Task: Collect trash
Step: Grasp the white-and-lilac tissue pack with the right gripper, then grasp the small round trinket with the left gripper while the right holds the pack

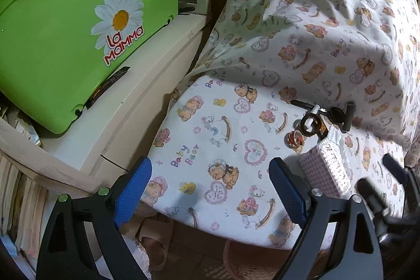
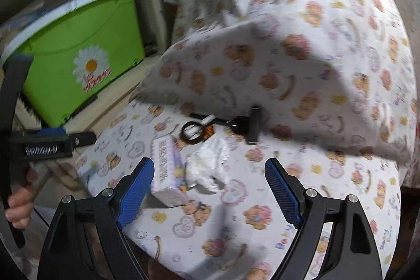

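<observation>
Teddy-print cloth (image 2: 262,222) lies bare around crumpled tissue (image 2: 210,167).

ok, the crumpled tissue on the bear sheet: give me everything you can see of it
The tissue is a white, thin, wrinkled wad, paper by the look of it, bunched into loose folds with no flat edge showing. It lies on the sheet, right beside the small pink-patterned pack, probably touching its side. The black rings and key sit just behind it. Nothing grips it: the right tongs hang open in front of it. In the left view only a sliver shows behind the pack.
</observation>
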`<state>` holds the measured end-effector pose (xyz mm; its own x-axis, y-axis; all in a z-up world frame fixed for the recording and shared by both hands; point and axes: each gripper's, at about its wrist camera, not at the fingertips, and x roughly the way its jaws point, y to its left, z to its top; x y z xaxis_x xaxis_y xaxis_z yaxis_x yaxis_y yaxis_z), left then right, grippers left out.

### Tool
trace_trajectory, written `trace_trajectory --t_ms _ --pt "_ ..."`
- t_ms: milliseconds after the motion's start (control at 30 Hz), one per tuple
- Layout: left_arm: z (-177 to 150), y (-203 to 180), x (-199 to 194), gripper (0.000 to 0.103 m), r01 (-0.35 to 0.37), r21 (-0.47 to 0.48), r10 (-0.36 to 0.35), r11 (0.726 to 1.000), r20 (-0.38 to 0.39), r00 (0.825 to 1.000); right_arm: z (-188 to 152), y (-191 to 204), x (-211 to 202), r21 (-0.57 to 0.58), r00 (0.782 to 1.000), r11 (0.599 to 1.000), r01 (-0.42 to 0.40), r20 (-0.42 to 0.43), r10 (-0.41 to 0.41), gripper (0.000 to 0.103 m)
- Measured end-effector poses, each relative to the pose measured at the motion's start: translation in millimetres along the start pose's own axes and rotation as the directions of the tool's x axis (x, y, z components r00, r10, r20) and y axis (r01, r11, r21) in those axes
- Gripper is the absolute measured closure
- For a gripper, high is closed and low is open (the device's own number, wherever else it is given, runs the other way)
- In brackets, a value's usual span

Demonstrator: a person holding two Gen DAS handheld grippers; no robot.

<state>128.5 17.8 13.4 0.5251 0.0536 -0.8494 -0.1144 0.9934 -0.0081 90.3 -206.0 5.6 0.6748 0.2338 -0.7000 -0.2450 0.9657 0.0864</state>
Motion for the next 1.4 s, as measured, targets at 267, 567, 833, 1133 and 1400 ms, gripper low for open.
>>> trace_trajectory --t_ms 267,567,833,1133,1400 --pt "2 7 2 0.013 0.005 -0.034 -0.005 0.999 -0.014 1.0 -6 37 30 -0.106 0.997 0.993 -0.057 -0.065 0.05 0.03" --pt "2 6 4 0.013 0.001 -0.024 -0.001 1.0 -0.017 1.0 -9 34 40 -0.07 0.992 0.994 -0.085 -0.103 0.077 0.077" --pt "2 -2 7 0.013 0.0 -0.002 0.0 1.0 -0.022 1.0 9 -7 -3 0.048 1.0 0.999 -0.009 0.009 0.008 0.077" --pt "25 -36 23 0.026 0.106 0.061 -0.104 0.993 -0.031 0.994 3 -60 -5 0.132 0.996 0.991 0.034 -0.082 -0.023 0.077" --pt "40 -82 55 0.07 0.272 0.116 -0.249 0.955 -0.185 0.951 -3 -74 -20 0.171 0.991 0.976 0.131 -0.028 -0.128 0.077"
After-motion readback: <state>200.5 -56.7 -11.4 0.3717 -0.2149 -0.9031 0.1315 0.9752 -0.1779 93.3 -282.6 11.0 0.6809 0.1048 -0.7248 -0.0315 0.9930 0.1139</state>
